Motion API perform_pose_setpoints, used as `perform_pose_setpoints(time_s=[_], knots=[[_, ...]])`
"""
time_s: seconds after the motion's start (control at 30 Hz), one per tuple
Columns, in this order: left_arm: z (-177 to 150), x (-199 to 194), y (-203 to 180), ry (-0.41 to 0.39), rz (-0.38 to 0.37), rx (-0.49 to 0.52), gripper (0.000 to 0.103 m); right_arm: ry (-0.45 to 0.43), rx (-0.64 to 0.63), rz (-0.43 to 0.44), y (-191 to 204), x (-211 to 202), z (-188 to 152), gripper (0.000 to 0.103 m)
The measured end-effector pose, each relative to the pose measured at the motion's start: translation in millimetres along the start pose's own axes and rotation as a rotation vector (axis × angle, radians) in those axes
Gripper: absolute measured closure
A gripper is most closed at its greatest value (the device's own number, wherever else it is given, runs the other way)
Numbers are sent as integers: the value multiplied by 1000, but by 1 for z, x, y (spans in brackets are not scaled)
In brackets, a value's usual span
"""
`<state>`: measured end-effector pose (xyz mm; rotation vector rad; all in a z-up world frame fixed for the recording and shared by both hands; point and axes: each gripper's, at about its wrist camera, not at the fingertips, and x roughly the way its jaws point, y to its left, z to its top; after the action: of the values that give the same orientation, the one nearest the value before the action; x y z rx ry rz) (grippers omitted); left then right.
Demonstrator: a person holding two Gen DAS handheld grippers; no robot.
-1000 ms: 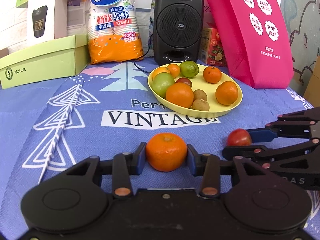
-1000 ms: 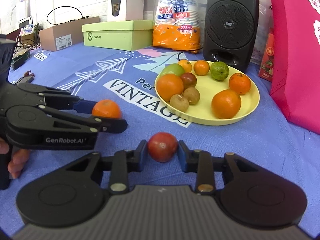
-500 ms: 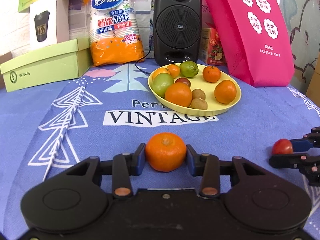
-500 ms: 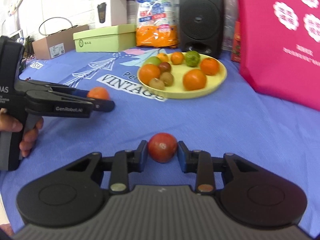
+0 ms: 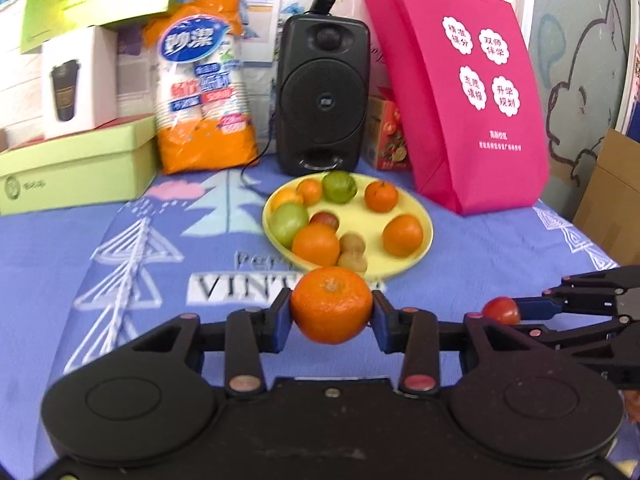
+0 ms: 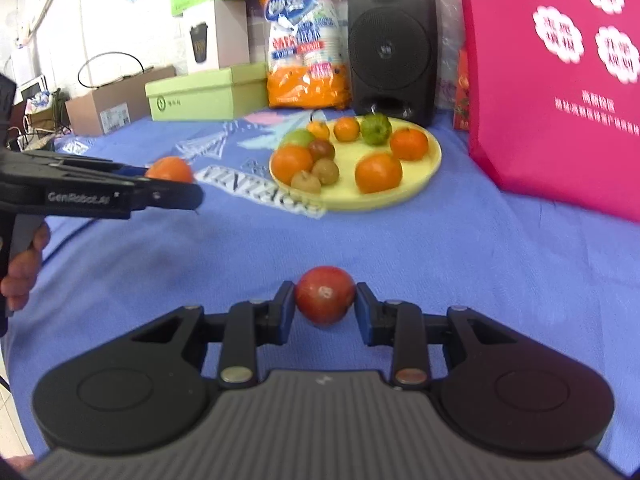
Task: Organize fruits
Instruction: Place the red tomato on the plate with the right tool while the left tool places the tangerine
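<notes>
Yellow plate (image 5: 420, 208) lies ahead of both grippers, slightly right of my left gripper (image 5: 331, 312), which clamps an orange (image 5: 331, 304) just short of its near rim. My right gripper (image 6: 325, 304), pinching a red fruit (image 6: 325, 295), sits farther back.

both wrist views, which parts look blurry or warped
Left wrist view: the held orange is sharp, the yellow plate and the cloth lettering are smeared; fisheye bends the green box. Right wrist view: the red fruit is crisp, the pink bag print and cup pack are blurred.
</notes>
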<state>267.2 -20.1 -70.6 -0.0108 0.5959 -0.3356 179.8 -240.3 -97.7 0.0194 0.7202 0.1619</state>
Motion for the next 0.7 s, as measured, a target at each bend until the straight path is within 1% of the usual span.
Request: perform_pose_setpoints(time_s=[0.2, 0.3, 0.4, 0.57, 0.7], knots=[[41, 45, -9, -3, 4, 70, 63, -46, -45, -34, -10, 21, 42, 72], [62, 74, -7, 16, -3, 58, 63, -65, -45, -48, -18, 35, 60, 72], [80, 102, -7, 32, 15, 44, 63, -69, -46, -60, -27, 54, 77, 72], [97, 134, -7, 50, 46, 46, 63, -62, -40, -64, -40, 83, 98, 72], [103, 152, -9, 60, 52, 61, 63, -49, -40, -66, -43, 100, 105, 72]])
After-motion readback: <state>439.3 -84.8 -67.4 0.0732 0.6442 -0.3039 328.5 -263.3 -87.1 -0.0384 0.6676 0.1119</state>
